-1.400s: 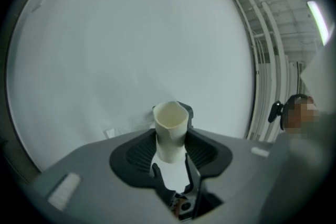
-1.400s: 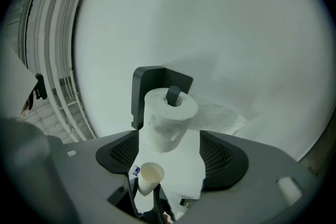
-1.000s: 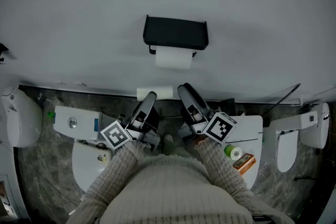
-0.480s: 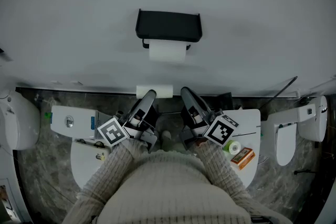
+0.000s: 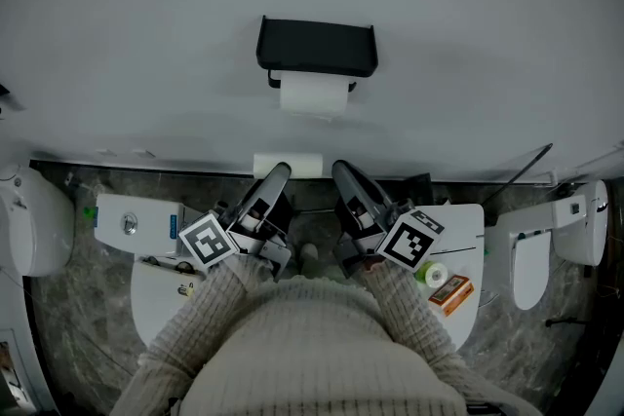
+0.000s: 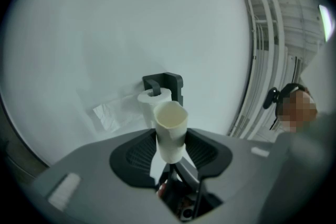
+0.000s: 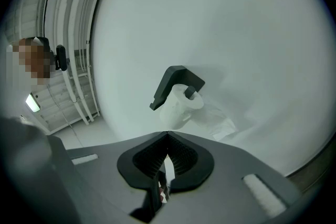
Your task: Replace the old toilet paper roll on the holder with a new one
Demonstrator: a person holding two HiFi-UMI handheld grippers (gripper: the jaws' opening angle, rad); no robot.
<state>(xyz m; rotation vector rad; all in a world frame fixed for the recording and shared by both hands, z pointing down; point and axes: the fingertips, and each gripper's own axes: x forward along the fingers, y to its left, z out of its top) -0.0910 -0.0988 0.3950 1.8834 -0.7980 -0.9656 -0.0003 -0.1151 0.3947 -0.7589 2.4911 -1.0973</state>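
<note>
A black holder (image 5: 317, 47) on the white wall carries a white paper roll (image 5: 312, 97) with a loose sheet hanging from it. My left gripper (image 5: 276, 175) is below it, shut on a bare cream cardboard tube (image 6: 170, 131). In the head view the tube (image 5: 302, 167) lies crosswise at the jaw tips. My right gripper (image 5: 343, 172) is beside it, shut with nothing between its jaws. The right gripper (image 7: 167, 136) looks toward the holder (image 7: 176, 81) and roll (image 7: 181, 105) from a distance. In the left gripper view the roll (image 6: 152, 99) and holder (image 6: 165, 84) show behind the tube.
A white cistern (image 5: 136, 224) is at the lower left. A white top (image 5: 463, 229) at the lower right bears a green tape roll (image 5: 436, 274) and an orange box (image 5: 454, 293). White fixtures (image 5: 39, 219) (image 5: 575, 234) flank the dark stone floor. A thin dark rod (image 5: 522, 172) leans at the right.
The head view has shifted, so the holder sits a little higher and further left in the picture. Both grippers stay below it, and the tube stays in the left one.
</note>
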